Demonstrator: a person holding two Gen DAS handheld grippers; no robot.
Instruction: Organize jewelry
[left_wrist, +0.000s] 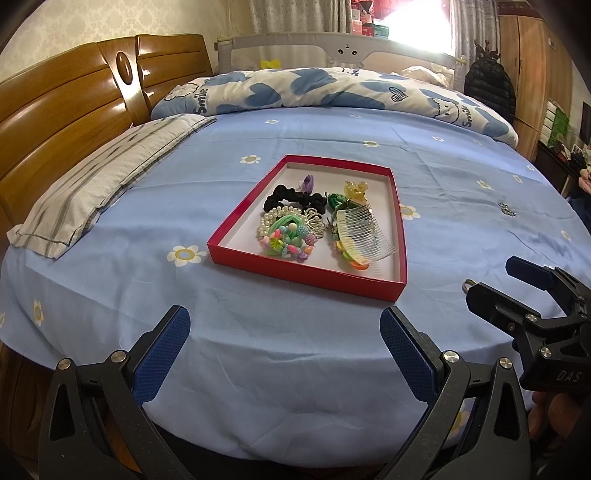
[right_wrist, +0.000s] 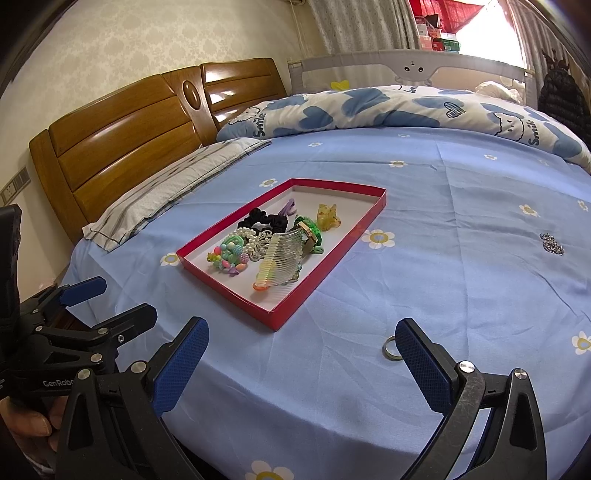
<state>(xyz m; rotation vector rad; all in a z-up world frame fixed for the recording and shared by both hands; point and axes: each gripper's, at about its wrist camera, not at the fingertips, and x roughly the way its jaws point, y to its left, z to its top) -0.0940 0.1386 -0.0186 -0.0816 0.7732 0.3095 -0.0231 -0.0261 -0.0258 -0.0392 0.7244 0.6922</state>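
Box (right_wrist: 334, 254) holding one comb (right_wrist: 280, 254), one ring (right_wrist: 390, 348) outside, one brooch (right_wrist: 552, 243)

Box (left_wrist: 306, 275) sits mid-bed on the sheet (left_wrist: 258, 354). In it: comb (left_wrist: 364, 230) near right, bead pile (left_wrist: 288, 240) to its left, scrunchie (left_wrist: 291, 197) behind. Ring (right_wrist: 390, 348) on the sheet before the box's near right corner, beside the right gripper's (right_wrist: 301, 352) right finger. Brooch (right_wrist: 552, 243) far right. Pillow (left_wrist: 103, 184) left, duvet (left_wrist: 332, 92) behind.
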